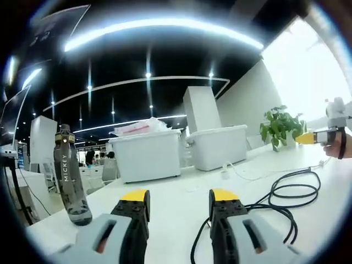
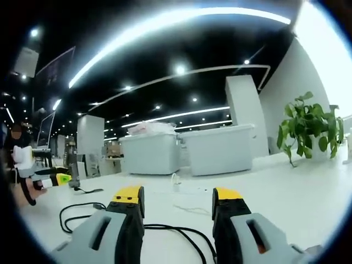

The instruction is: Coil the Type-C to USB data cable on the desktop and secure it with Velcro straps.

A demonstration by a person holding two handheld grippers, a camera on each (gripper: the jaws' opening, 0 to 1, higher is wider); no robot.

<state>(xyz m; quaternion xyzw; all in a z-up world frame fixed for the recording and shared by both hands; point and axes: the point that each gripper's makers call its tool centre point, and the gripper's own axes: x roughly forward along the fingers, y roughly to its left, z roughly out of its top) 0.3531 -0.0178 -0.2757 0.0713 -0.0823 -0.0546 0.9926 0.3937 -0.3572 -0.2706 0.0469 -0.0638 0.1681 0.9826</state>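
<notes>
While the left tool (image 1: 179, 199) hangs low over the white surface (image 1: 176, 192) with its yellow-tipped jaws apart and nothing between them, the black cable (image 1: 286, 192) lies loose on that surface, running from just beside the right-hand jaw out into a few slack loops. Nearer than the cable's loops and off to the other side stands a dark bottle (image 1: 69, 176), upright, lettered MICKEY. In the right gripper view the right tool (image 2: 179, 201) also has its jaws spread and empty, and the cable (image 2: 165, 226) passes on the surface between and just beyond them, curling into a loop toward the left tool (image 2: 58, 179), which a hand holds above the surface. Beyond the cable a thin white cord (image 1: 242, 173) trails across the surface. Farther off stand two white bins (image 1: 181, 151) side by side, and a green potted plant (image 1: 280, 126) rises beyond the cable's loops, near the bright wall.
</notes>
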